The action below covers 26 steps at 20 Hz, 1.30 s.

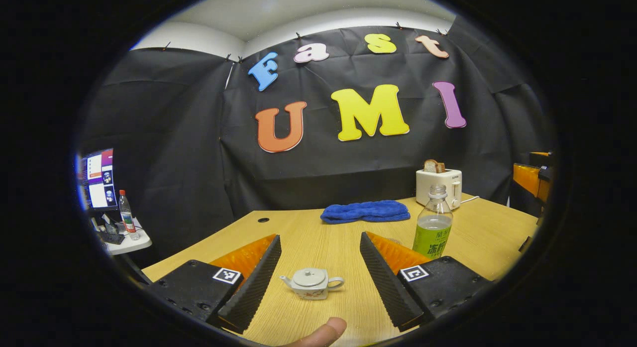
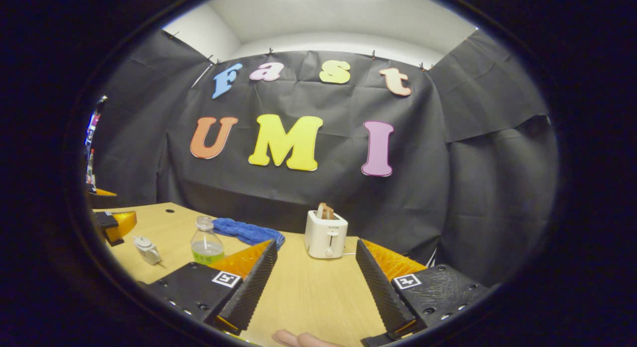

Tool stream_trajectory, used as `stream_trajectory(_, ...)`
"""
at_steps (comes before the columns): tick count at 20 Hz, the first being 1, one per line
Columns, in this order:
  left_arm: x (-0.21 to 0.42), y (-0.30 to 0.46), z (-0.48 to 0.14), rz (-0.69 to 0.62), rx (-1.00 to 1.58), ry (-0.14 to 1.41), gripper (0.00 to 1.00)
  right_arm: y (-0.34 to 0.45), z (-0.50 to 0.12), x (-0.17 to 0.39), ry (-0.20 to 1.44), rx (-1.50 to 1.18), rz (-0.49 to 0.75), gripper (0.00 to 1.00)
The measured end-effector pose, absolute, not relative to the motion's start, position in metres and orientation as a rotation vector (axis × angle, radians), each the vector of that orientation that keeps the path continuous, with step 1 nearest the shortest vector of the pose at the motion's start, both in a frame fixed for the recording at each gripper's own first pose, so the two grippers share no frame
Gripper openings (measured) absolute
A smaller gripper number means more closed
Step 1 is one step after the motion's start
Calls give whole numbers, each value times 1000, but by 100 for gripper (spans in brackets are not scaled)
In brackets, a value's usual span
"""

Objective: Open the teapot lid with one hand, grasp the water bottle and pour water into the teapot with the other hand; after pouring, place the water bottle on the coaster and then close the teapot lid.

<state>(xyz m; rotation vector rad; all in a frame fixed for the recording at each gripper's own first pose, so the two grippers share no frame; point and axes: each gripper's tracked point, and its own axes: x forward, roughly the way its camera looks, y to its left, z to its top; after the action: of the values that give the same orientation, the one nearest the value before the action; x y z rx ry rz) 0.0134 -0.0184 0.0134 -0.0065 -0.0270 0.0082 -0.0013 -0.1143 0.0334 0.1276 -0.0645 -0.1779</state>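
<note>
The left claw (image 1: 318,277) hangs above the near edge of the worktop (image 1: 487,237), its jaws spread wide and holding nothing, lined up so that the teapot (image 1: 311,283) sits squarely between the two fingers; that framing suits a descent onto the lid (image 1: 308,275), which is on the pot with its small knob up. The spout points toward one finger and the handle toward the other, so the knob is the natural grip. The water bottle (image 1: 433,227) stands upright and uncapped just beyond the teapot, partly behind one finger in the left gripper view, with a blue cloth (image 1: 366,211) and a toaster (image 1: 440,185) nearer the far edge. The right claw (image 2: 316,282) is also wide and empty, aimed past the toaster (image 2: 326,235), with the bottle (image 2: 206,242) and teapot (image 2: 148,250) off to its side, so it likely must swing across to reach the bottle. I cannot pick out a coaster.
</note>
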Motion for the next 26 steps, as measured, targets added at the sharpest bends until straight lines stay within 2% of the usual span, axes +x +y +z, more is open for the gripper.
stream_trajectory(5,6,-2,18,44,-4,-31,100,-97,30,3,-42,156,-129,98)
stream_trajectory(6,5,4,19,52,-1,-32,100,-93,29,5,-36,163,-122,95)
stream_trajectory(7,6,8,19,58,-2,-37,100,-88,28,7,-29,168,-111,98)
stream_trajectory(8,7,13,20,62,-6,-40,100,-81,27,10,-24,170,-94,95)
stream_trajectory(9,8,18,18,64,-12,-36,100,-74,25,14,-20,169,-83,98)
stream_trajectory(10,11,22,16,65,-17,-31,100,-69,24,18,-18,166,-77,95)
stream_trajectory(14,22,38,3,80,-47,-5,100,-44,13,39,16,156,-29,95)
stream_trajectory(26,39,37,-13,50,-53,24,100,-7,4,54,41,166,71,95)
